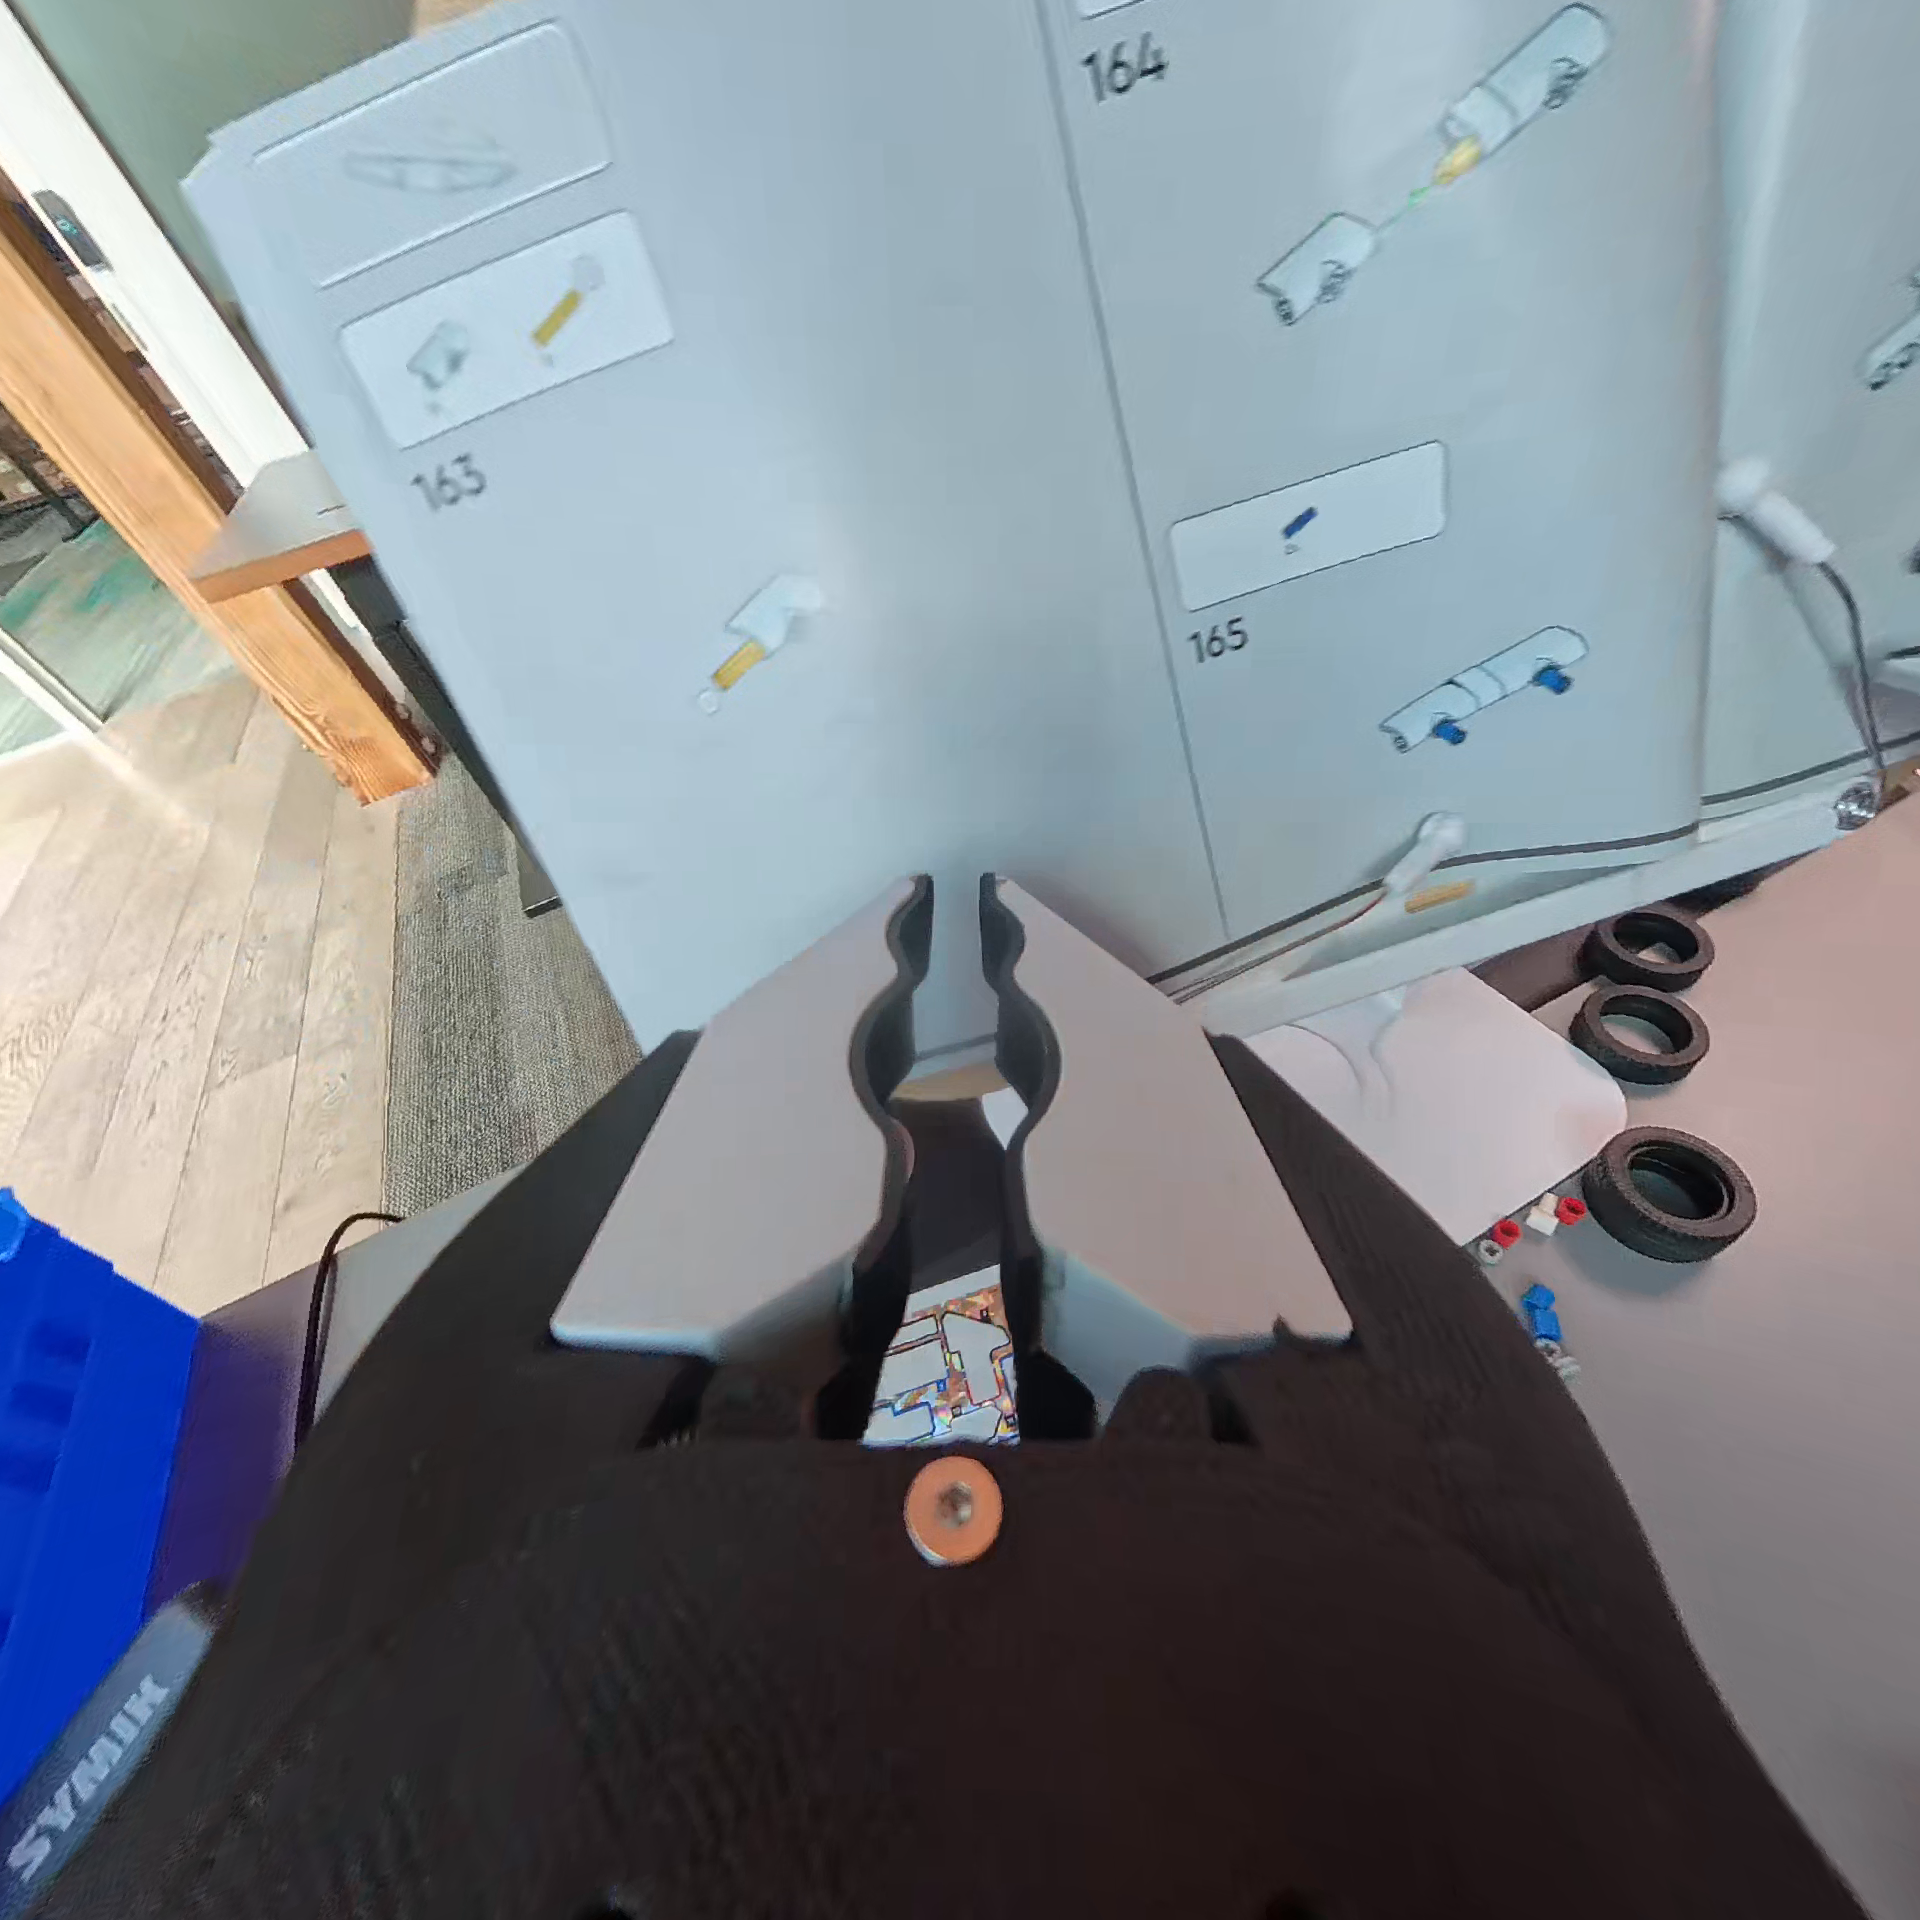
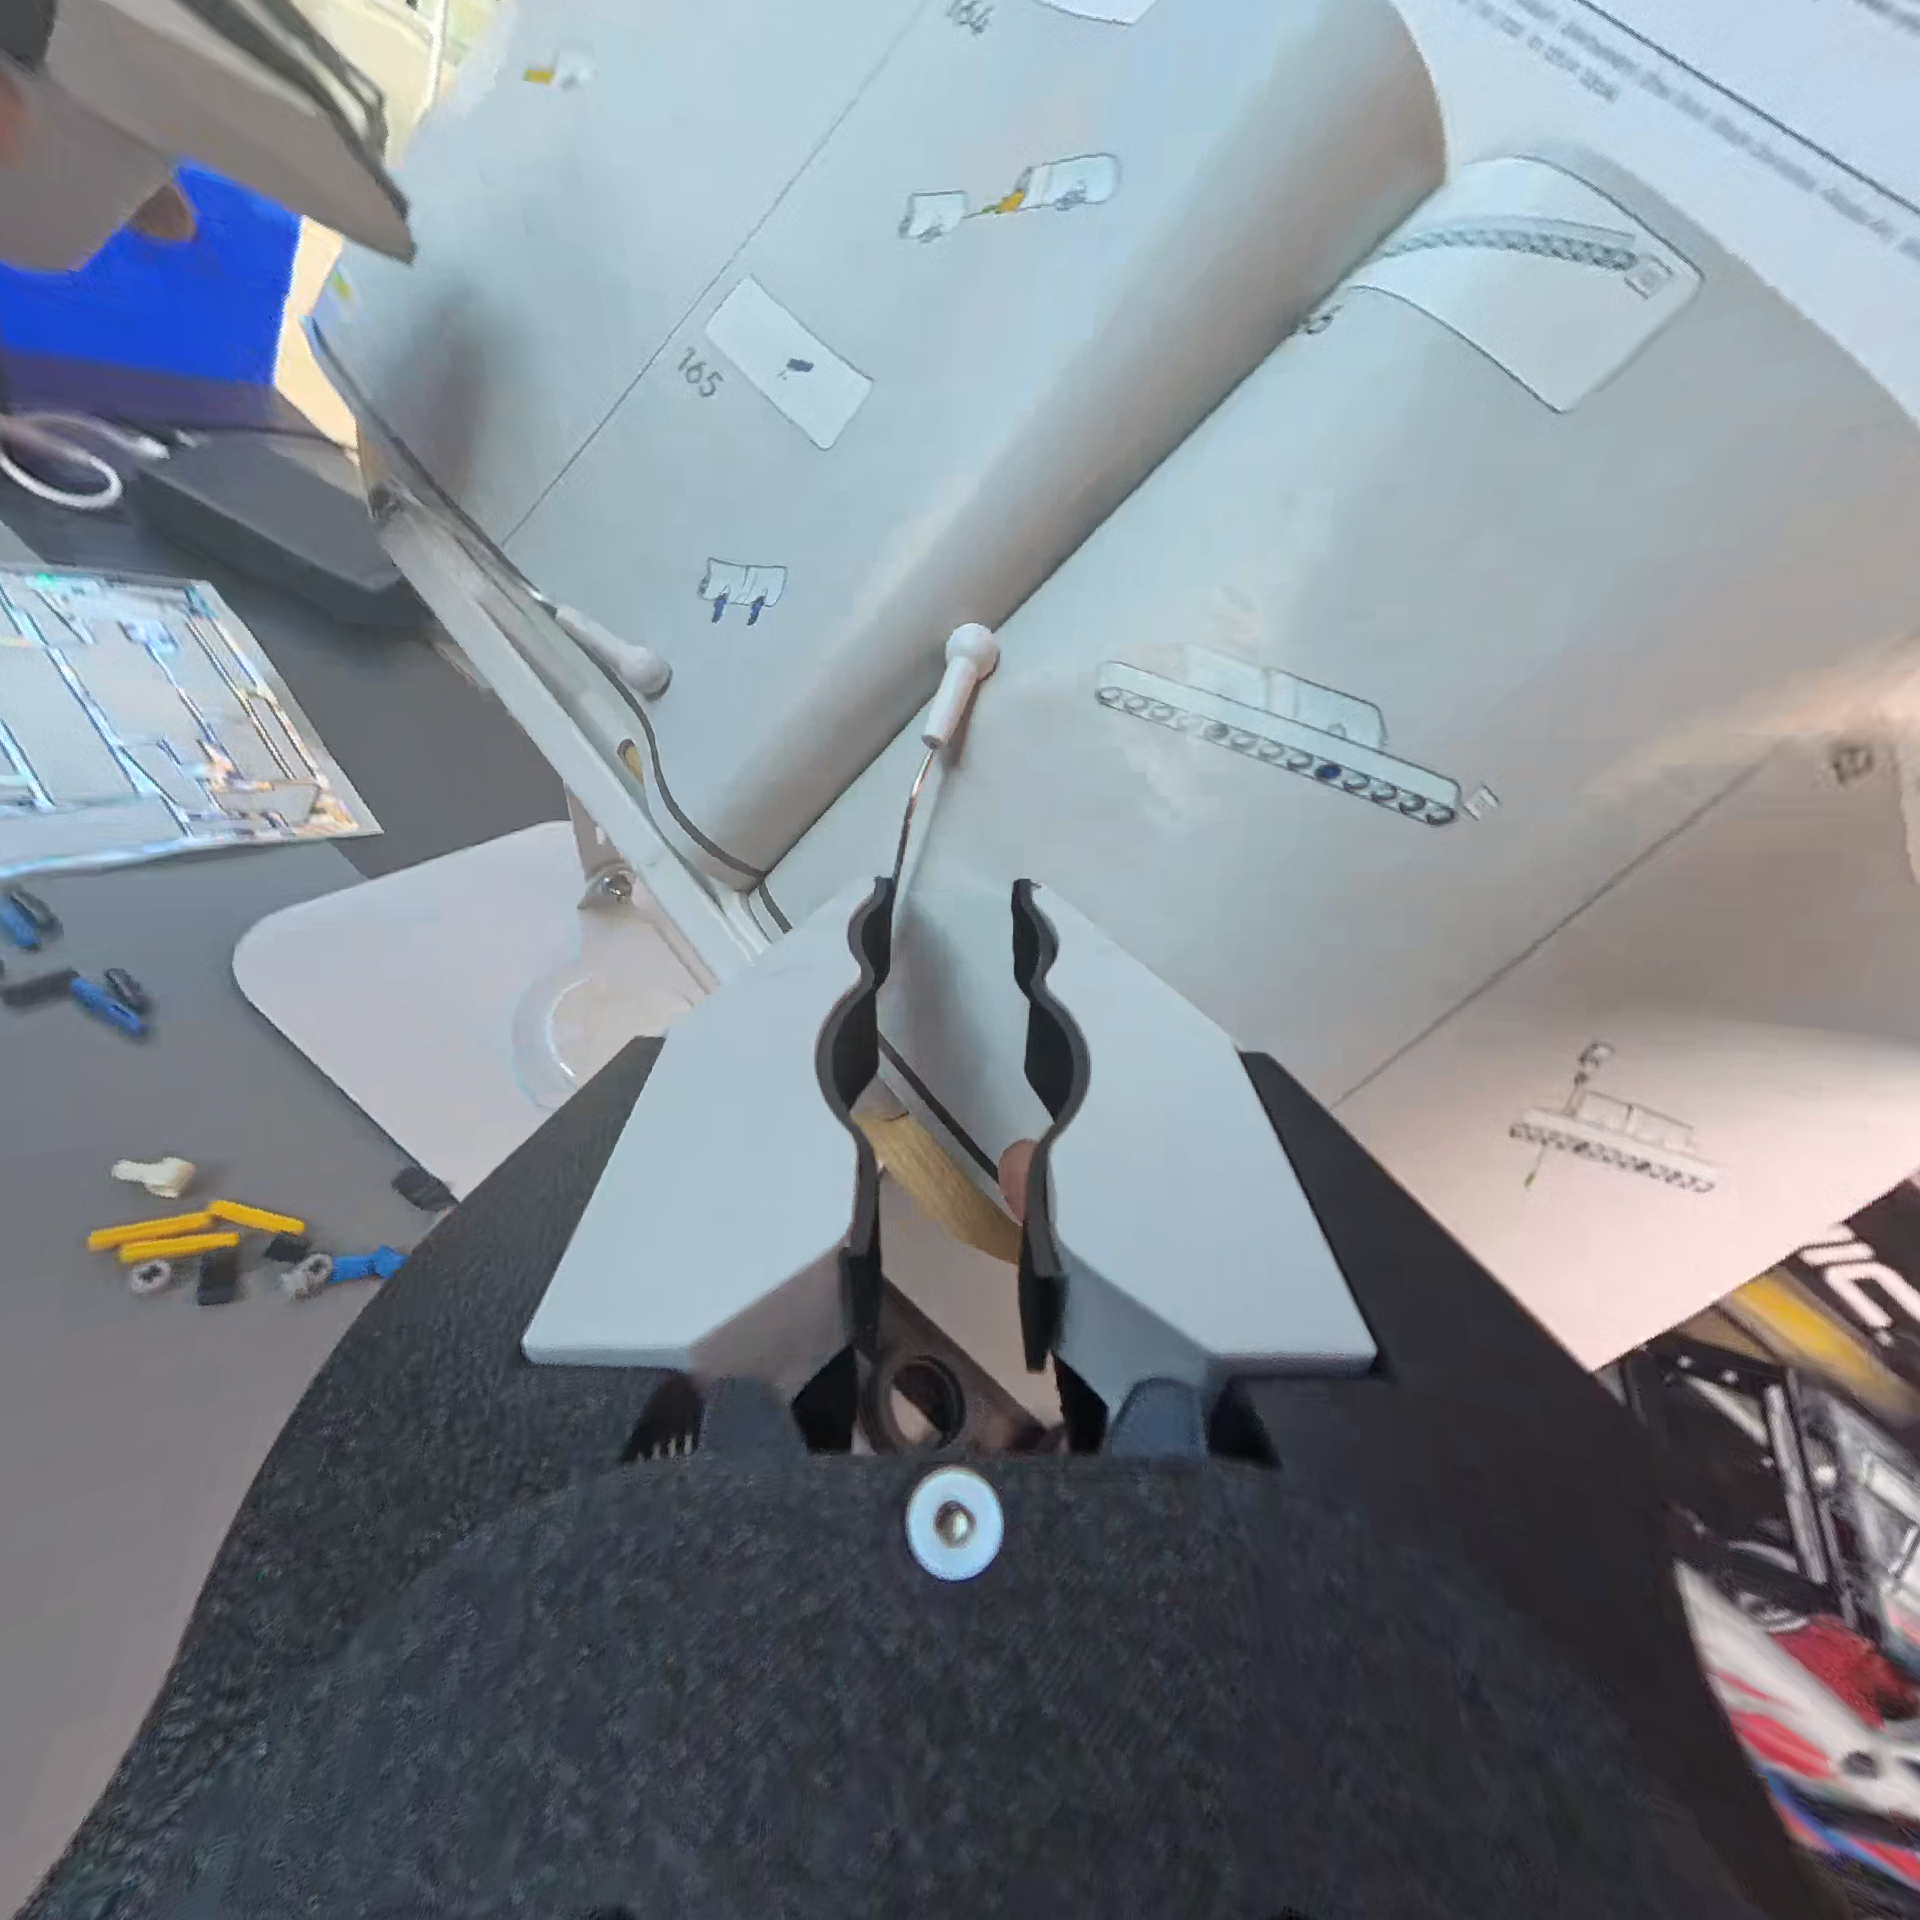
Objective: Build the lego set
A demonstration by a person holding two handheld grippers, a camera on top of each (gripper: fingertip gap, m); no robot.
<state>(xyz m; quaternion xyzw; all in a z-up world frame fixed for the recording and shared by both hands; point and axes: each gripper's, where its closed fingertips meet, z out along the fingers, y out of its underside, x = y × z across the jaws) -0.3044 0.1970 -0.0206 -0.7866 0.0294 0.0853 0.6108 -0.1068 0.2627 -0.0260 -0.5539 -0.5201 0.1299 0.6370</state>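
Observation:
The open instruction booklet (image 1: pixel 935 520) stands on a white stand, filling both views. My left gripper (image 1: pixel 956 888) is right in front of its left page; the jaws are a narrow gap apart with nothing held, and the page's lower edge shows between them. My right gripper (image 2: pixel 956 894) is open and empty, its jaws on either side of the lower edge of a curled right page (image 2: pixel 1351 623). A white page clip (image 2: pixel 961 675) rests on that page. Loose parts lie on the grey table: yellow axles (image 2: pixel 197 1231), blue pins (image 2: pixel 104 1003), three black tyres (image 1: pixel 1670 1195).
The stand's white base plate (image 2: pixel 395 987) sits under the booklet. A shiny sticker sheet (image 2: pixel 156 717) lies at the left. A blue bin (image 1: pixel 73 1455) is at the table's left edge. A printed box (image 2: pixel 1818 1558) lies under the booklet's right side. Small red, white and blue pieces (image 1: pixel 1538 1221) lie near the tyres. Some 20 cm of space lies between my two pairs of fingers.

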